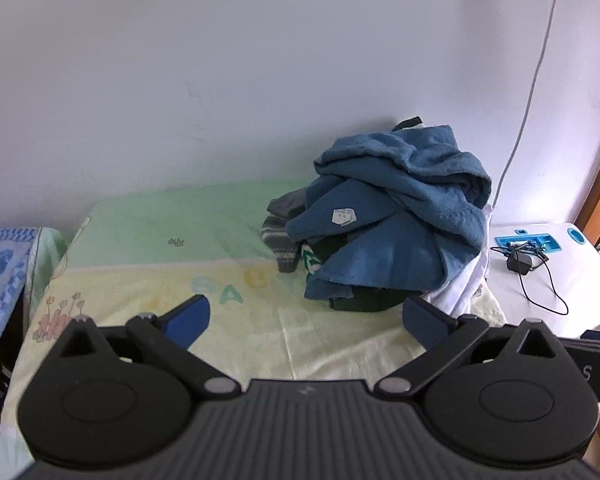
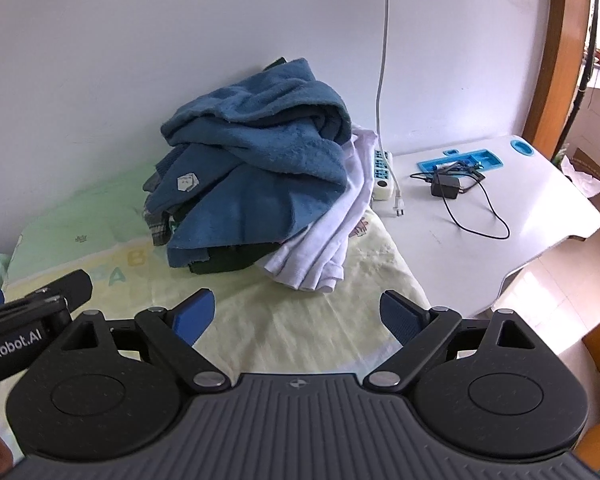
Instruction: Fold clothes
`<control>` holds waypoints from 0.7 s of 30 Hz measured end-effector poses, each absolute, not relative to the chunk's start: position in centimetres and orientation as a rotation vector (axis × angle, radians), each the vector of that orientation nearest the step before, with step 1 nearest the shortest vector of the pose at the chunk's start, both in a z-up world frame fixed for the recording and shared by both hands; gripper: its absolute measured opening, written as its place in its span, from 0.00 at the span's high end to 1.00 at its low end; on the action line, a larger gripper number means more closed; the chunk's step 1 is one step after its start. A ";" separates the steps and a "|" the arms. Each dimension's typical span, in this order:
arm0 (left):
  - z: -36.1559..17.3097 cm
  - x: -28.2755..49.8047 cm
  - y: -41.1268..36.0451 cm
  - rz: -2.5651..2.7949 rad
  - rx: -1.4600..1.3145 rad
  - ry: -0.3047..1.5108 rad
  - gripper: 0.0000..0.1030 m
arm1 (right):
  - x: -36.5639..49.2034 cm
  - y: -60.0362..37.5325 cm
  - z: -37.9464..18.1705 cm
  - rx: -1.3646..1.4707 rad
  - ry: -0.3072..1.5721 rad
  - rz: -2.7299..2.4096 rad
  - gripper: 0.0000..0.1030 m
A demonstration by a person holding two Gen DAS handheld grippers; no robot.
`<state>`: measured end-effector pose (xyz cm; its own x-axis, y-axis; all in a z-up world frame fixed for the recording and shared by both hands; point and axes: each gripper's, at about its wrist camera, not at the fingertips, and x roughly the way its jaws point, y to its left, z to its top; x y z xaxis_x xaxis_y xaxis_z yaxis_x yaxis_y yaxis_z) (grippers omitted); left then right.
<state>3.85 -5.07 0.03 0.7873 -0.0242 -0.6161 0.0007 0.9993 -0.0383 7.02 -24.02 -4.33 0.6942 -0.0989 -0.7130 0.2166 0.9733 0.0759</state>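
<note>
Clothes pile (image 1: 392, 216) ahead, apart | left gripper (image 1: 306, 316) jaws wide | right gripper (image 2: 296, 314) jaws wide

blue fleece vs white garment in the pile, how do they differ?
The blue fleece is fuzzy, bulky and heaped on top; the white garment is smooth, thin and pinned under it, spilling out on the side toward the desk. The fleece carries a grey patch, the white shows none. Both are crumpled, unfolded.

A plain white wall (image 2: 140, 40) stands at the far side. A white desk (image 2: 540, 208) sits right, beside a wooden door frame (image 2: 556, 60). Daylight enters at far right.
</note>
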 end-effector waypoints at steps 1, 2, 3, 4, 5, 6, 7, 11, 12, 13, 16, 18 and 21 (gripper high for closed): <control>-0.1 4.0 -5.0 -0.014 -0.041 0.666 0.01 | 7.1 -23.9 -4.3 0.148 0.785 -0.183 0.11; -0.2 4.1 -4.9 -0.018 -0.041 0.672 0.01 | 7.2 -23.9 -4.4 0.140 0.783 -0.192 0.11; -0.4 4.2 -4.9 -0.022 -0.039 0.681 0.01 | 7.2 -23.8 -4.4 0.139 0.781 -0.198 0.11; -0.5 4.4 -4.9 -0.027 -0.036 0.687 0.01 | 7.2 -23.9 -4.5 0.144 0.782 -0.202 0.11; -0.6 4.5 -4.8 -0.029 -0.036 0.693 0.01 | 7.3 -23.9 -4.5 0.152 0.785 -0.204 0.11; -0.7 4.7 -4.8 -0.031 -0.035 0.698 0.01 | 7.4 -23.9 -4.6 0.159 0.790 -0.206 0.11; -0.8 4.8 -4.7 -0.036 -0.039 0.700 0.01 | 7.6 -23.9 -4.8 0.160 0.795 -0.207 0.11; -1.1 5.1 -4.6 -0.053 -0.039 0.704 0.01 | 8.0 -23.7 -5.1 0.152 0.804 -0.217 0.11; -1.2 5.1 -4.7 -0.054 -0.033 0.703 0.01 | 8.1 -23.6 -5.2 0.152 0.805 -0.221 0.11; -1.2 5.1 -4.7 -0.055 -0.032 0.703 0.01 | 8.2 -23.6 -5.3 0.153 0.807 -0.224 0.11; -1.2 5.2 -4.7 -0.058 -0.030 0.703 0.01 | 8.4 -23.5 -5.4 0.157 0.815 -0.226 0.11; -1.3 5.3 -4.7 -0.059 -0.028 0.703 0.01 | 8.4 -23.4 -5.5 0.154 0.817 -0.225 0.11; -1.3 5.4 -4.7 -0.062 -0.025 0.703 0.01 | 8.5 -23.2 -5.5 0.153 0.818 -0.225 0.11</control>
